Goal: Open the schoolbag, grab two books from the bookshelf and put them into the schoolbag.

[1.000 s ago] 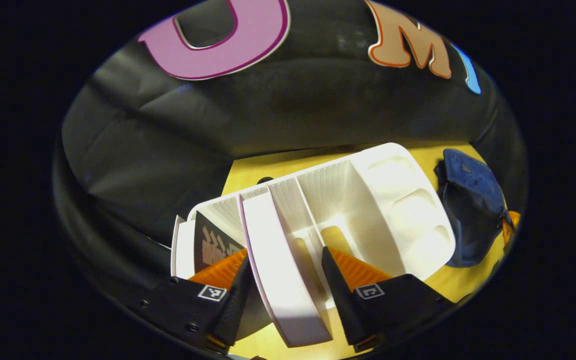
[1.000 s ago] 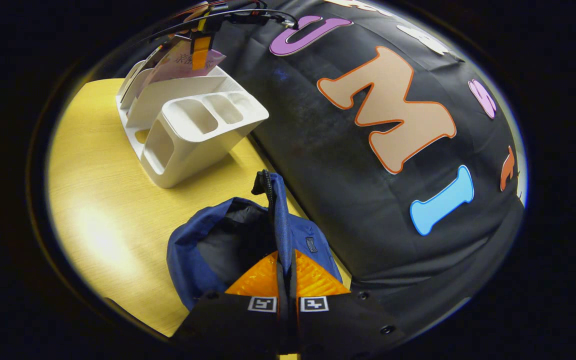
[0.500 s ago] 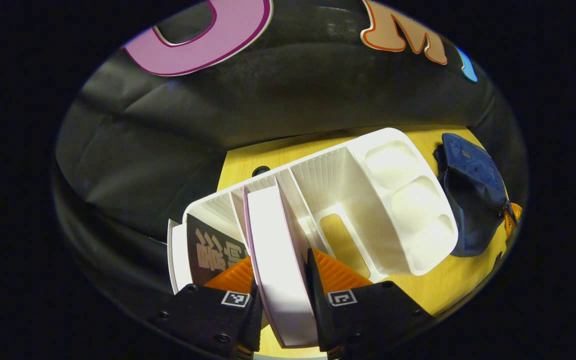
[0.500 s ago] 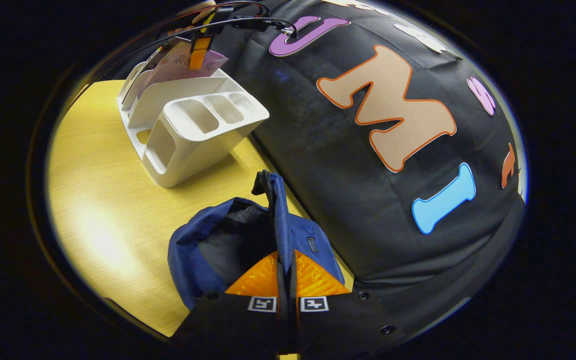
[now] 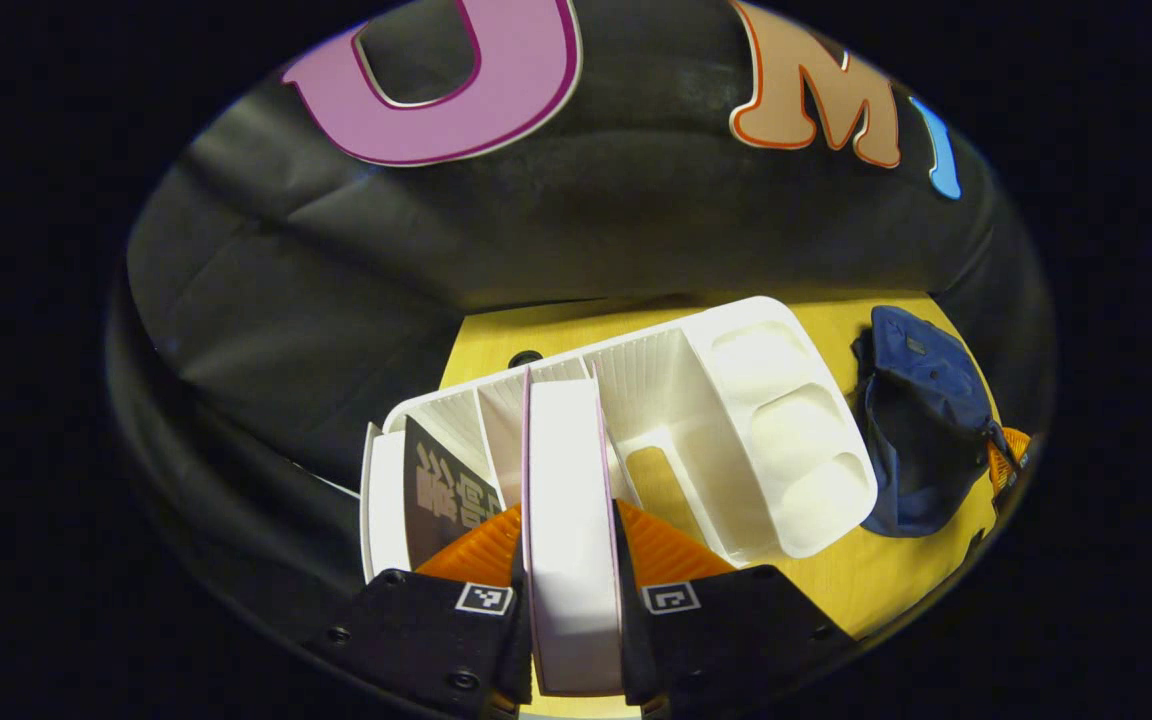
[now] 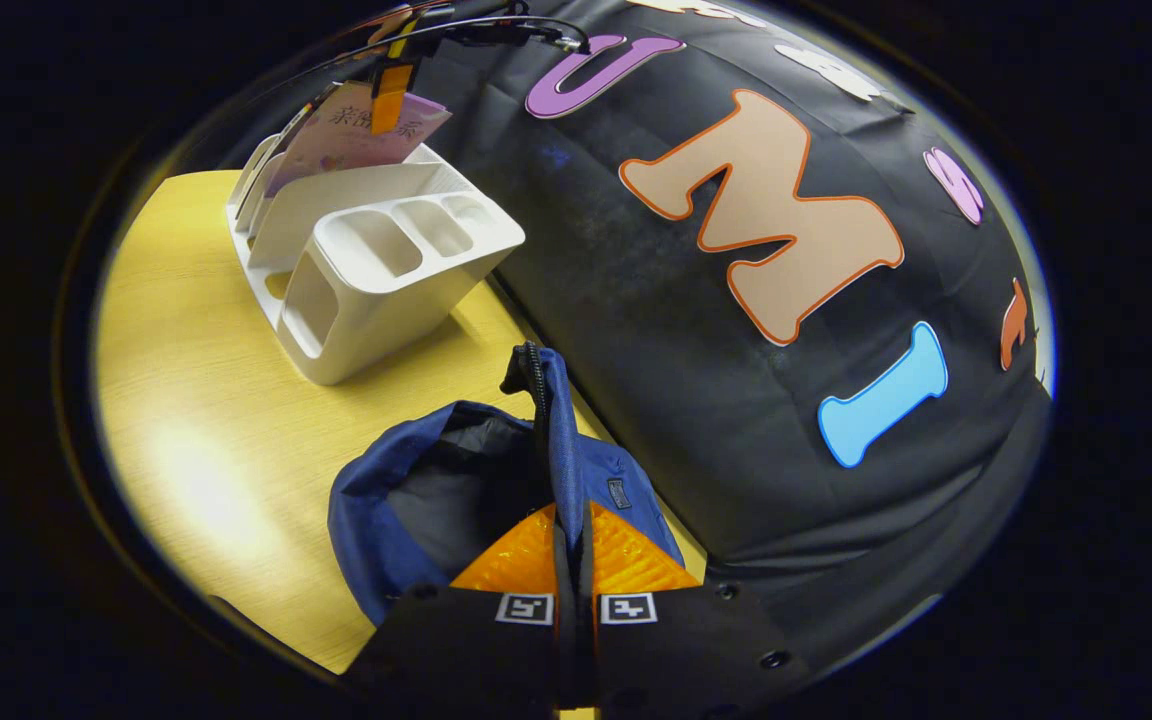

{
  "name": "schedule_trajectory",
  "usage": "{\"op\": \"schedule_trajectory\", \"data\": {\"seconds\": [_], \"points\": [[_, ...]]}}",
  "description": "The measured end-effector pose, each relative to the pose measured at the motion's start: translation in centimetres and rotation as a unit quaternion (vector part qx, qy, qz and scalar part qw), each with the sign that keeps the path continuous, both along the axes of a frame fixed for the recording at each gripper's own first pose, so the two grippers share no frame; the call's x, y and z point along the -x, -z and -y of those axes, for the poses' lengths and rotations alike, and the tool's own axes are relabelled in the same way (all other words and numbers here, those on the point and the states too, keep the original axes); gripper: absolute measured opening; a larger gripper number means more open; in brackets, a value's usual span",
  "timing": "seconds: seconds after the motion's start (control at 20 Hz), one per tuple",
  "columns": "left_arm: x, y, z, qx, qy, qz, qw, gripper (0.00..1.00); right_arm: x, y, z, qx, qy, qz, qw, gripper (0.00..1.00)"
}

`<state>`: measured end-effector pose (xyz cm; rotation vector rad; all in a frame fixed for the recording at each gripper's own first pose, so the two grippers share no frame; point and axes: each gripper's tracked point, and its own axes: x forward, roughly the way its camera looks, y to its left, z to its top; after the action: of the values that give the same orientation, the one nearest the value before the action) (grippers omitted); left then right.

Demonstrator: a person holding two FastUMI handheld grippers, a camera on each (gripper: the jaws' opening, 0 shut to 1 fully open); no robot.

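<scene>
Left gripper clamped on pink-edged book, upright in white bookshelf near tabletop back edge. Right gripper pinched tight on open blue schoolbag rim, beside bookshelf.

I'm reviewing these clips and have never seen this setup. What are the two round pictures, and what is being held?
A person holds a two-finger gripper in each hand; each gripper carries a fisheye camera looking along its fingers. In the left gripper view, the left gripper is closed on a pink-edged book standing in the white bookshelf; a dark-covered book stands beside it. In the right gripper view, the right gripper pinches the rim of the open blue schoolbag, holding it open. Everything rests on a yellow wooden table.
</scene>
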<state>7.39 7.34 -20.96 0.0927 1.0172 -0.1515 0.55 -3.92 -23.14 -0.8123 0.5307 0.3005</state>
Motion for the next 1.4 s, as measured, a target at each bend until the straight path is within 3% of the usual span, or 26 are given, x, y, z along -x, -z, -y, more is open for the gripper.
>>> {"op": "schedule_trajectory", "data": {"seconds": [0.4,0.6,0.9,1.15,1.4], "points": [[1.6,-5.2,-0.6,0.009,-0.014,0.055,0.998,0.31,0.0,-0.2,0.2,-0.011,-0.003,0.003,1.0,0.03],[2.4,-7.8,-1.5,0.023,-0.043,0.088,0.995,0.31,-0.2,-0.2,0.2,-0.012,-0.01,0.003,1.0,0.03],[4.5,-10.9,-1.1,0.098,-0.095,0.115,0.984,0.31,-0.6,-0.4,0.2,-0.013,-0.017,0.006,1.0,0.03],[6.2,-11.7,-1.0,0.13,-0.132,0.131,0.974,0.31,-0.8,-0.2,0.0,-0.014,-0.029,0.002,0.999,0.03],[6.9,-10.8,-0.6,0.155,-0.16,0.106,0.969,0.29,-0.4,0.4,-0.4,-0.018,-0.042,-0.007,0.999,0.03]]}}
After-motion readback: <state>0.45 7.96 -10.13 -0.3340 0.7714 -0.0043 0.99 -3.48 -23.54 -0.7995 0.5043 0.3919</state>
